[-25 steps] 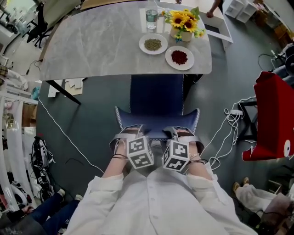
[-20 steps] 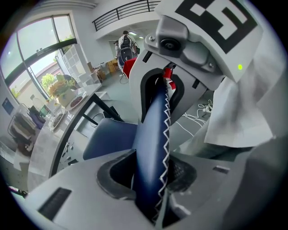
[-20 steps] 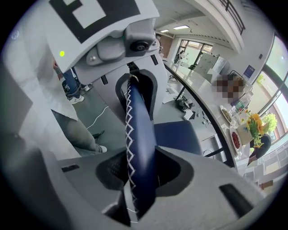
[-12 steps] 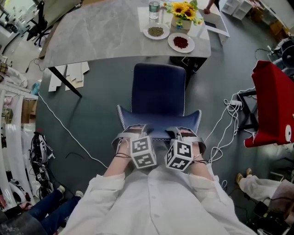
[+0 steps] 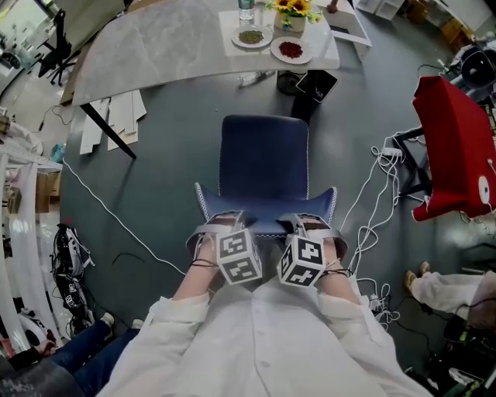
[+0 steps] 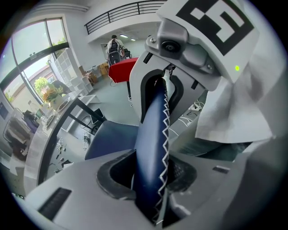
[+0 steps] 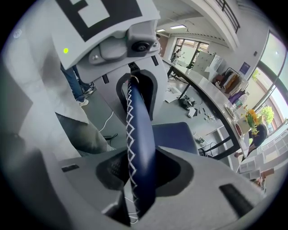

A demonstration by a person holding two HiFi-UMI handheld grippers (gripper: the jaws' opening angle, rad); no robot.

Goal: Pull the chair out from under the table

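A dark blue chair (image 5: 263,174) with white zigzag stitching stands on the grey floor, its whole seat out from under the grey marble table (image 5: 163,50). My left gripper (image 5: 219,225) is shut on the top edge of the chair's backrest (image 6: 152,148), left of middle. My right gripper (image 5: 308,225) is shut on the same backrest (image 7: 138,161), right of middle. In both gripper views the padded backrest edge runs up between the jaws and fills the gap. The seat (image 7: 174,134) shows beyond it.
On the table's far right stand two plates (image 5: 291,50), a glass (image 5: 246,9) and sunflowers (image 5: 288,6). A red chair (image 5: 457,147) and white cables (image 5: 376,209) lie on the right. Papers (image 5: 112,120) and a long cable (image 5: 116,225) lie on the left. A person's legs (image 5: 46,357) show at lower left.
The chair has slid back from under the table with both grippers still shut on its backrest. The table has moved away toward the top of the head view, baring floor between it and the seat.
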